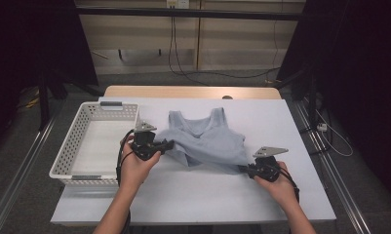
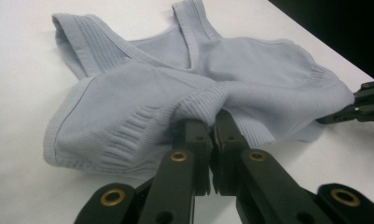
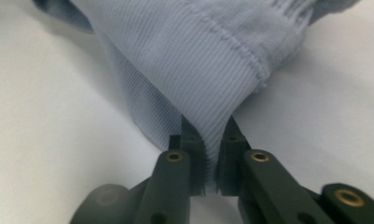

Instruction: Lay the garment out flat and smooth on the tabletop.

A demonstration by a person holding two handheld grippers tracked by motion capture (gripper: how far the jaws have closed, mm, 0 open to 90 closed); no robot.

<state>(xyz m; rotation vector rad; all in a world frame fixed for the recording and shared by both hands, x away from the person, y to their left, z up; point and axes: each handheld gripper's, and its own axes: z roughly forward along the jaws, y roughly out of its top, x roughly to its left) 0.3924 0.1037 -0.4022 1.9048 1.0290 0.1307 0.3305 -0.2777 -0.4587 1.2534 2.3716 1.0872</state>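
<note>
A pale blue ribbed tank top [image 1: 207, 141] lies on the white table [image 1: 193, 195], straps toward the far side. My left gripper [image 1: 169, 144] is shut on the hem at the garment's left side; in the left gripper view the fabric [image 2: 194, 100] bunches between the jaws of that gripper [image 2: 211, 122]. My right gripper [image 1: 244, 168] is shut on the hem at the lower right corner, and the right gripper view has the ribbed cloth [image 3: 198, 60] pinched in that gripper [image 3: 211, 128]. The right gripper [image 2: 336, 117] also appears far off in the left gripper view.
A white perforated plastic basket [image 1: 76, 141] stands at the table's left, close to my left hand. Dark curtains hang on both sides, and cables run across the floor beyond the table's far edge [image 1: 193, 92].
</note>
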